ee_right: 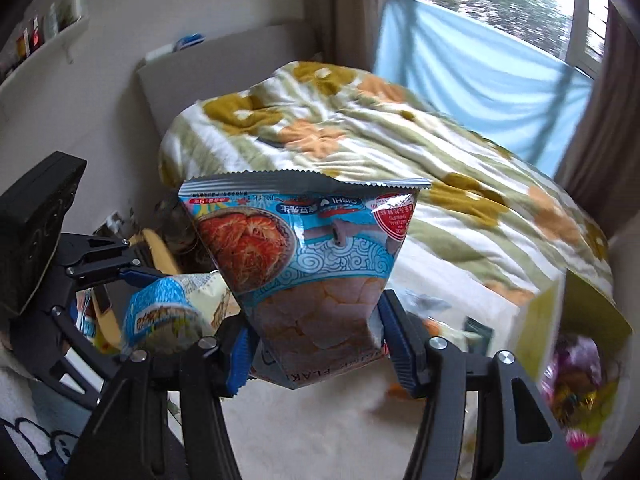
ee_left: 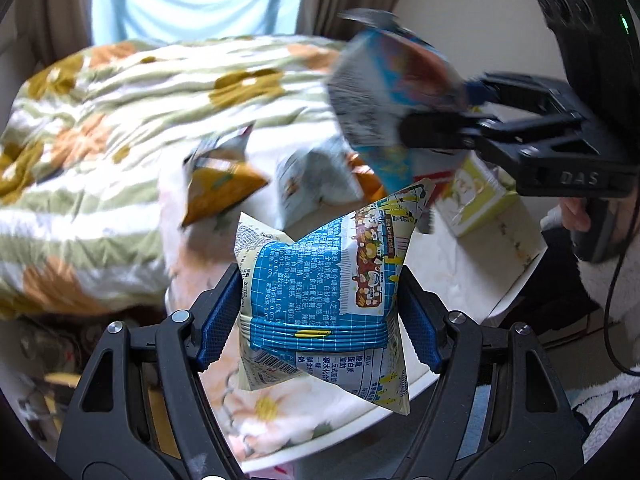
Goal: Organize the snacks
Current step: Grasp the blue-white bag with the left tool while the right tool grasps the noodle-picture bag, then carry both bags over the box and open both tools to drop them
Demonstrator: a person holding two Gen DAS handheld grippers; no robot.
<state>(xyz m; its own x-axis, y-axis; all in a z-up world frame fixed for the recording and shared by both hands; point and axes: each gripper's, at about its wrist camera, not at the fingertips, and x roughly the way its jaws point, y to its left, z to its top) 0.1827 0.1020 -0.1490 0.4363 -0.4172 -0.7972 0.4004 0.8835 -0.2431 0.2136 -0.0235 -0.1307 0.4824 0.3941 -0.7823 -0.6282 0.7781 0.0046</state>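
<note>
My left gripper [ee_left: 318,312] is shut on a blue-and-cream snack bag [ee_left: 320,296], held in the air above the white table [ee_left: 460,276]. My right gripper [ee_right: 314,344] is shut on a blue prawn-cracker bag [ee_right: 308,268], held upright above the table. The right gripper with its bag [ee_left: 392,92] shows blurred at the upper right of the left wrist view. The left gripper with its bag [ee_right: 168,308] shows at the left of the right wrist view. An orange snack bag [ee_left: 220,188] and a white-blue bag [ee_left: 312,184] lie on the table.
A yellow-green open box [ee_right: 576,344] holding colourful snack packets stands on the table at the right; it also shows in the left wrist view [ee_left: 484,196]. A bed with a floral quilt [ee_right: 360,132] lies behind the table. A window with blue curtain [ee_right: 480,80] is beyond.
</note>
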